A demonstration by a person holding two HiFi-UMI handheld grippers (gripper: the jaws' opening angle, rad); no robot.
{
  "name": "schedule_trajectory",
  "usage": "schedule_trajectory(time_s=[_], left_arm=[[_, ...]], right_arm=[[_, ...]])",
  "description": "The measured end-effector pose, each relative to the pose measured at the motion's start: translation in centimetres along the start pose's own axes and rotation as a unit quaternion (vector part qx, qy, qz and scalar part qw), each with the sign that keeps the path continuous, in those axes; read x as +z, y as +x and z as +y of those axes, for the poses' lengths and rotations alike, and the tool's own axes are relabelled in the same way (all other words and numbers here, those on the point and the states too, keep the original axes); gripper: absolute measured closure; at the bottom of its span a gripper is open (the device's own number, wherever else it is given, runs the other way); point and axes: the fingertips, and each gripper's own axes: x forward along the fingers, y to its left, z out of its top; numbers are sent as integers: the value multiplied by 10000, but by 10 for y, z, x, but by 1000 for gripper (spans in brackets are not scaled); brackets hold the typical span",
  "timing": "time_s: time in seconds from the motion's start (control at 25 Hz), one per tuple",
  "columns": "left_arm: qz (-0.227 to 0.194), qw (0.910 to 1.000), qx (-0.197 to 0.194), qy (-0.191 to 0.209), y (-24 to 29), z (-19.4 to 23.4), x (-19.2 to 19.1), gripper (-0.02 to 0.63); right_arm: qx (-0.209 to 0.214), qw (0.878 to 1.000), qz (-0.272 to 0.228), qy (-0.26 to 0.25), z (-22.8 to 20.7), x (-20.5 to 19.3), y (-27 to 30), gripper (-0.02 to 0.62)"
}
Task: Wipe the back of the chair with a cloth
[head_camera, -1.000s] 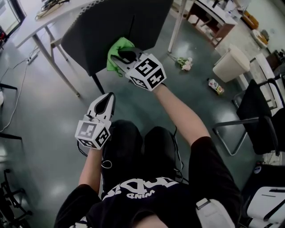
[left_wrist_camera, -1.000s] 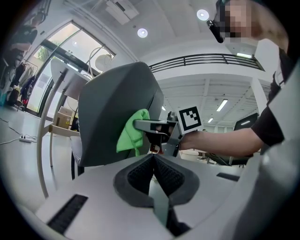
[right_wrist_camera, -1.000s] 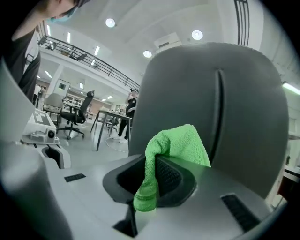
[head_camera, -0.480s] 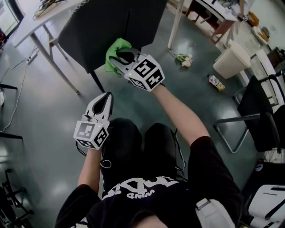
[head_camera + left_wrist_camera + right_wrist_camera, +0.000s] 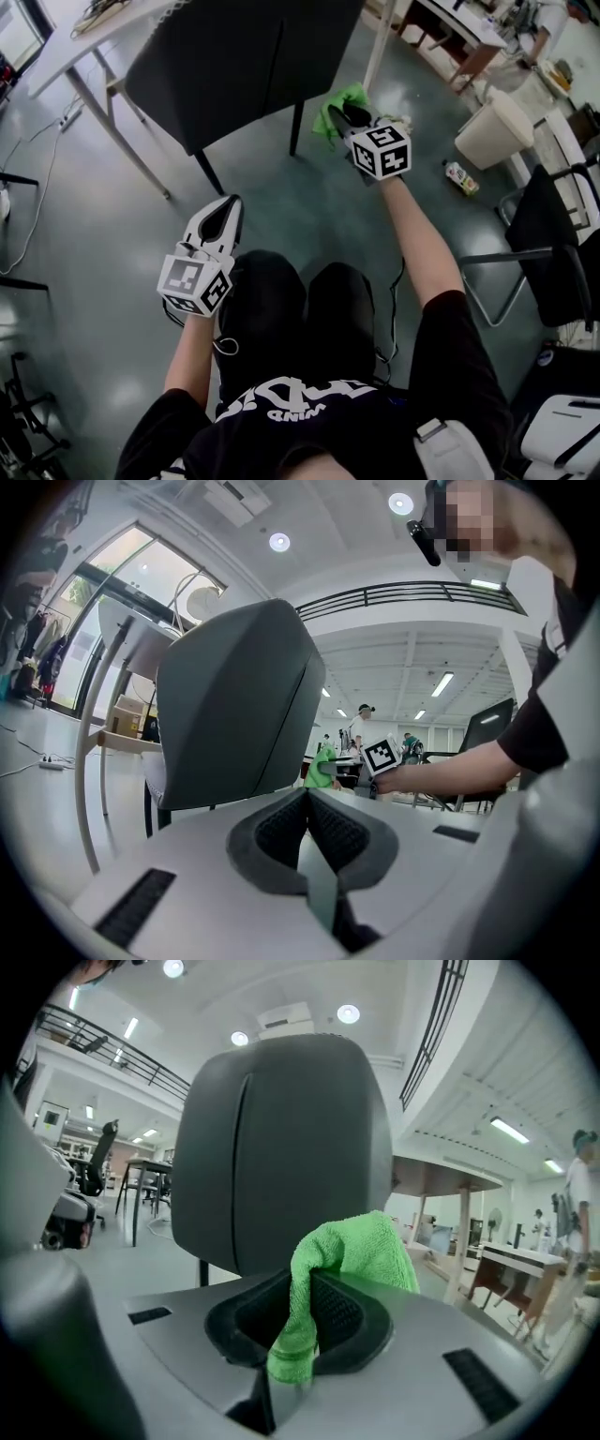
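Green cloth is seen in the head view swept off the chair back past its lower right corner, away from the panel it was pressed on a moment ago, so one pass looks finished. In the left gripper view, the left gripper is shown with jaws pressed together on nothing. In the right gripper view, the right gripper is clamped on the cloth, seemingly held just clear of the chair back.
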Motion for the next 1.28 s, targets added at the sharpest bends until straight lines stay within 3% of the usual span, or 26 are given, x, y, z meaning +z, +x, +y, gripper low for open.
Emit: schedule_trajectory(time_s=[0.24, 0.52, 0.92, 1.28], left_arm=[[86, 9999, -73, -26, 5, 8, -5, 607], [165, 9999, -16, 24, 6, 19, -6, 607], [244, 9996, 73, 143, 2, 23, -11, 607], [201, 9996, 156, 116, -4, 25, -8, 607]], right_arm=[[-556, 9975, 360, 227, -54, -37, 8, 547], [-519, 9970, 556, 153, -55, -48, 39, 548], [160, 9991, 378, -72, 6, -21, 75, 548], [1278, 9907, 27, -472, 118, 11, 86, 546]])
